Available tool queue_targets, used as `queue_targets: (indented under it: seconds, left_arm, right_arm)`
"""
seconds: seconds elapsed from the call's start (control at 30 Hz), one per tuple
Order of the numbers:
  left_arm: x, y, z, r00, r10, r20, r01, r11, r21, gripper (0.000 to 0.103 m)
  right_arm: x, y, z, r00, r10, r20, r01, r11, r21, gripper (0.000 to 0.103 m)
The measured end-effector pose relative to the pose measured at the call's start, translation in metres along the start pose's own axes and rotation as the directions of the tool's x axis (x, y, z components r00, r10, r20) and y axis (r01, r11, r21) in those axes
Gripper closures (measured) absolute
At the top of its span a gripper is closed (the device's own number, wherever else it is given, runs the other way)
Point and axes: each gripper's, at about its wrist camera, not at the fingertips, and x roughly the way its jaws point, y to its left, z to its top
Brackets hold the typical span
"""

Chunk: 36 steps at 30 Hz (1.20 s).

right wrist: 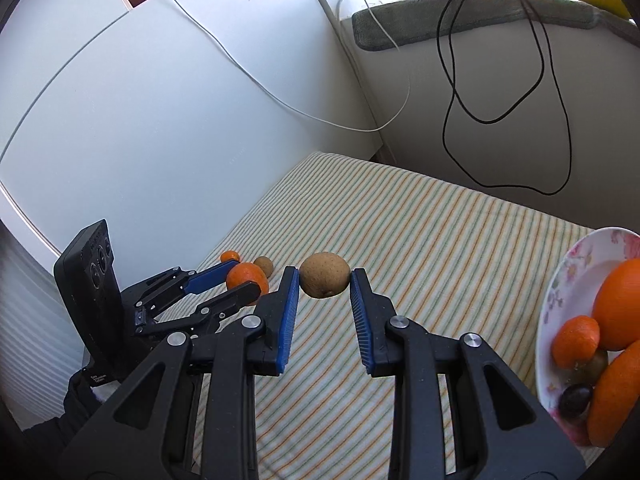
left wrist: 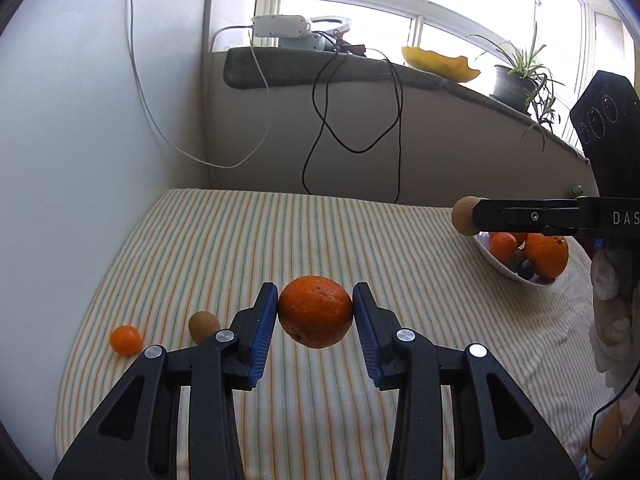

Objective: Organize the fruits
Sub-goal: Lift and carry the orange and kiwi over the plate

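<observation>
We hold two fruits above the striped tabletop, with the bowl off to our right.

Our right gripper clamps a kiwi nearest the bowl at the tabletop's right edge; our left gripper pinches an orange farther away, by the left edge.

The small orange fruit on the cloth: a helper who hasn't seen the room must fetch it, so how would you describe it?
Start at the striped cloth and go to its near corner by the white wall, far from the plate. Two loose fruits lie there: the small orange fruit is nearer the wall, beside a kiwi. It is smooth, bright orange and smaller than the brown, dull kiwi.
</observation>
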Motion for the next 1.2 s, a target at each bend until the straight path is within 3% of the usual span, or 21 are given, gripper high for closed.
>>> queue_targets:
  seconds: [0.47,0.83,1.2]
  left_arm:
    - [0.033,-0.076,0.031,0.992,-0.123,0.023,0.122,0.991,0.055,0.066]
    - [0.065,-0.12,0.054,0.976,-0.218,0.006,0.217,0.973,0.074,0.066]
    - [0.097,-0.148,0.062,0.963,-0.266,-0.041,0.269,0.959,0.089,0.066]
  right_arm:
    - [-0.104,-0.085,-0.013,0.982,-0.163,0.1,0.156,0.984,0.081,0.076]
    - [-0.143,-0.152,-0.021,0.951,-0.285,0.121,0.265,0.951,0.16,0.075]
    - [-0.147,-0.199,-0.03,0.944,-0.315,0.096,0.288,0.932,0.22,0.075]
